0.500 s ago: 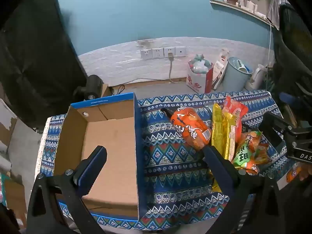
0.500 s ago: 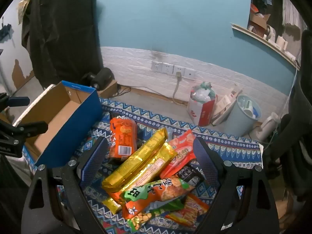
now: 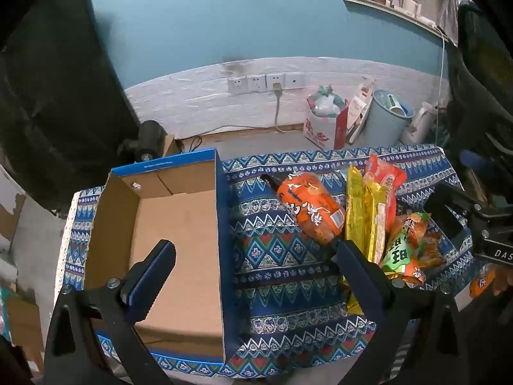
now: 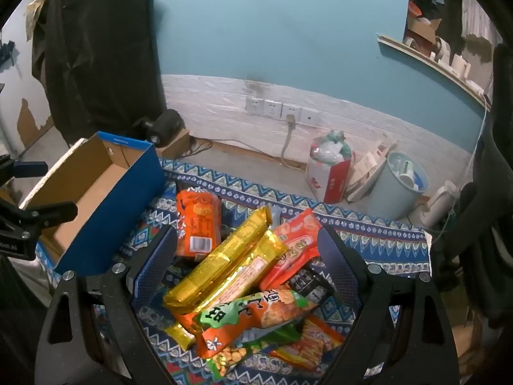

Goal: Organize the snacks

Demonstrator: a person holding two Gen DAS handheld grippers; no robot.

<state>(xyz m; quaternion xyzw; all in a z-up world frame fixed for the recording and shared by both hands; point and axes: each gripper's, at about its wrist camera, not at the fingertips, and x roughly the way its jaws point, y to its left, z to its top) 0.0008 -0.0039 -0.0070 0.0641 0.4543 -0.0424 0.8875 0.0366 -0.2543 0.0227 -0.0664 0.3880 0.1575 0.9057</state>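
An empty blue cardboard box (image 3: 179,237) (image 4: 96,192) stands at the left of a patterned cloth. To its right lies a heap of snack packs: an orange bag (image 3: 309,207) (image 4: 198,221), two long gold packs (image 3: 364,215) (image 4: 224,256), a red pack (image 3: 384,179) (image 4: 295,243) and an orange-green pack (image 3: 402,247) (image 4: 256,317). My left gripper (image 3: 256,253) hangs open over the box's right wall and the cloth, holding nothing. Above the heap my right gripper (image 4: 247,240) is open with the gold packs between its fingers, untouched. It also shows at the right edge (image 3: 474,224).
The blue patterned cloth (image 3: 275,256) covers a low table. Behind it on the floor stand a red-and-white bag (image 4: 330,173), a pale blue bin (image 4: 397,189) and a white kettle (image 4: 439,202). A black camera (image 4: 163,125) sits on a small box at back left.
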